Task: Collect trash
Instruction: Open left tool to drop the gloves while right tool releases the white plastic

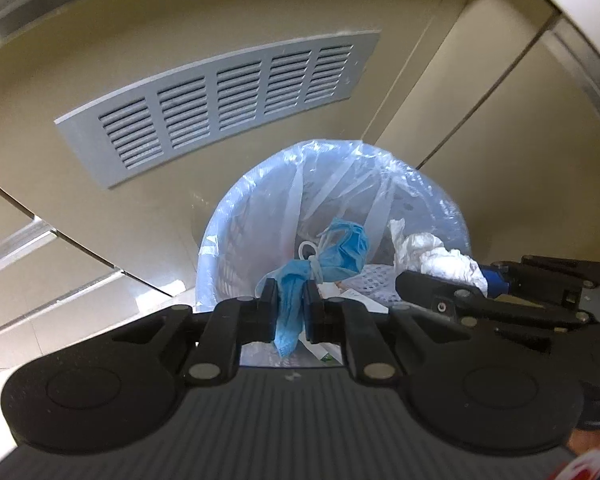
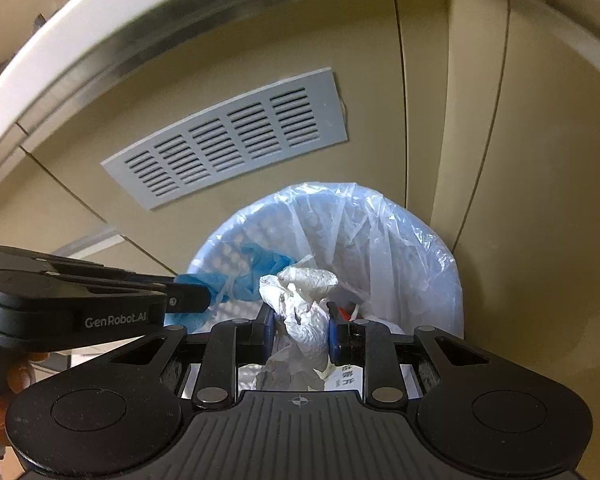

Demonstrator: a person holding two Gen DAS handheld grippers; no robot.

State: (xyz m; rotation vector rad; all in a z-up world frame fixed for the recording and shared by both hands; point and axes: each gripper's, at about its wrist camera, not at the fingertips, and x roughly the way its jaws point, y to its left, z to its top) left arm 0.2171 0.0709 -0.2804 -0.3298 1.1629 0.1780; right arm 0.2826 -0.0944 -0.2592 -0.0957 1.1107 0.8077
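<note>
The left gripper (image 1: 291,312) is clamped on a crumpled blue face mask (image 1: 324,264) and the right gripper (image 2: 302,330) pinches wrinkled white tissue (image 2: 304,304), both above a round perforated bin (image 2: 220,256). Its thin, translucent liner (image 2: 380,232) is creased. Behind stand smooth beige panels (image 2: 540,160) with a grey slatted vent (image 2: 228,140).
</note>
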